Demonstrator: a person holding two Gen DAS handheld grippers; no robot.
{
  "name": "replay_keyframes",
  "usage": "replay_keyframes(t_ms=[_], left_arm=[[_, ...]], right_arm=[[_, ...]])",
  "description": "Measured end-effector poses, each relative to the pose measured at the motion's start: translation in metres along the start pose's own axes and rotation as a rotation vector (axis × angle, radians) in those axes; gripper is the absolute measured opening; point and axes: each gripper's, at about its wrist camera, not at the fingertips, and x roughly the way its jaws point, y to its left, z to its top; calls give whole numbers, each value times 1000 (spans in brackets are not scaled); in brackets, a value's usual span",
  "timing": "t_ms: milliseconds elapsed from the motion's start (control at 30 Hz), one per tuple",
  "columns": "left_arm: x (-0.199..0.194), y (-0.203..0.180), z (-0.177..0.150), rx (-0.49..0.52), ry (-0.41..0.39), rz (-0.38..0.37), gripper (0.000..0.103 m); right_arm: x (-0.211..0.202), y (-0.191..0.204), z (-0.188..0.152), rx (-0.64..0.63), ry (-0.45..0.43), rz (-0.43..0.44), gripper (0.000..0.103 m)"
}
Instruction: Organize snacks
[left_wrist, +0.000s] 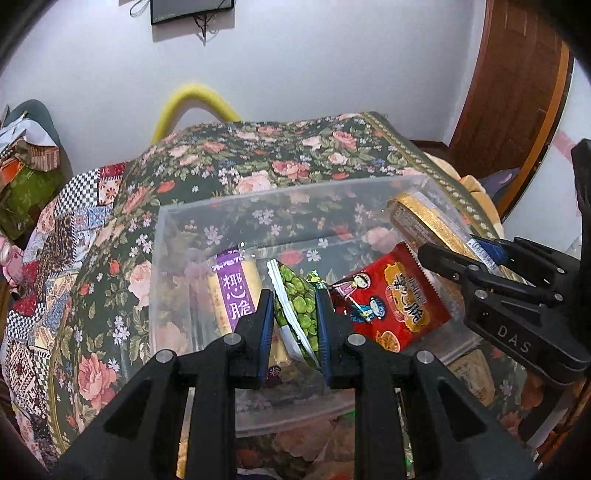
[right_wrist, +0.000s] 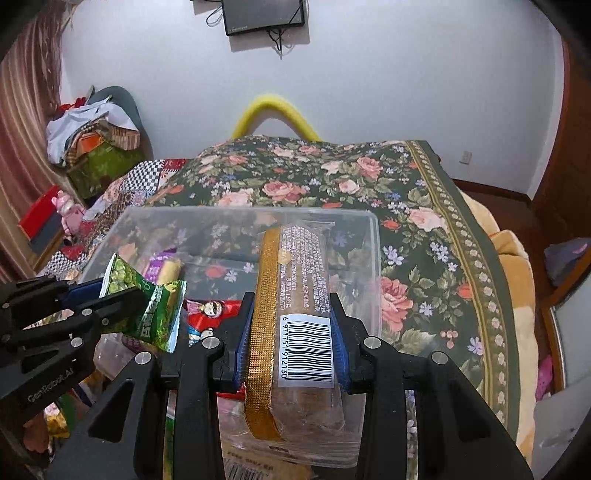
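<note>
A clear plastic bin (left_wrist: 184, 221) (right_wrist: 373, 236) sits on the floral cloth. My left gripper (left_wrist: 293, 314) is shut on a green pea snack packet (left_wrist: 301, 310) and holds it upright over the bin; the packet also shows in the right wrist view (right_wrist: 147, 295). My right gripper (right_wrist: 293, 332) is shut on a gold-edged clear biscuit pack (right_wrist: 295, 295) above the bin's right side; the pack also shows in the left wrist view (left_wrist: 428, 218). Inside the bin lie a purple and yellow pack (left_wrist: 236, 288) and a red pack with cartoon children (left_wrist: 391, 299).
The floral cloth (right_wrist: 424, 206) covers a raised surface with a patchwork quilt (left_wrist: 44, 266) at left. More snack packets lie in front of the bin (left_wrist: 472, 373). A pile of boxes and clothes (right_wrist: 92, 144) stands at far left. A wooden door (left_wrist: 517, 74) is at right.
</note>
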Motion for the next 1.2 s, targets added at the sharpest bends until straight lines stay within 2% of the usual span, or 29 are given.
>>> replay_keyframes(t_ms=[267,367,400,533,600,700,867,1200], left_arm=[[8,-1,-3,12,26,23,22],[13,-2,-5,12,43,30,25],[13,-1,-5,10,46,28,29],[8,-1,-6,2,27,32,55],[3,-1,-5,6,13,41,59],[-4,0,-3,1,5,32,60],[-23,1,-2,-3,-23,21,61],[-94,8,-15,2,-119,12,67]], right_arm=[[6,-2,-3,4,17,-5,34],[4,-2,-2,3,18,-15,37],[4,-2,-3,3,15,-19,37],[0,-2,-3,2,18,-15,41],[-4,0,-3,-2,11,-15,48],[-12,3,-2,-15,-8,-27,54],[-26,5,-2,-12,-25,-11,56],[-83,10,-13,-4,-100,20,59]])
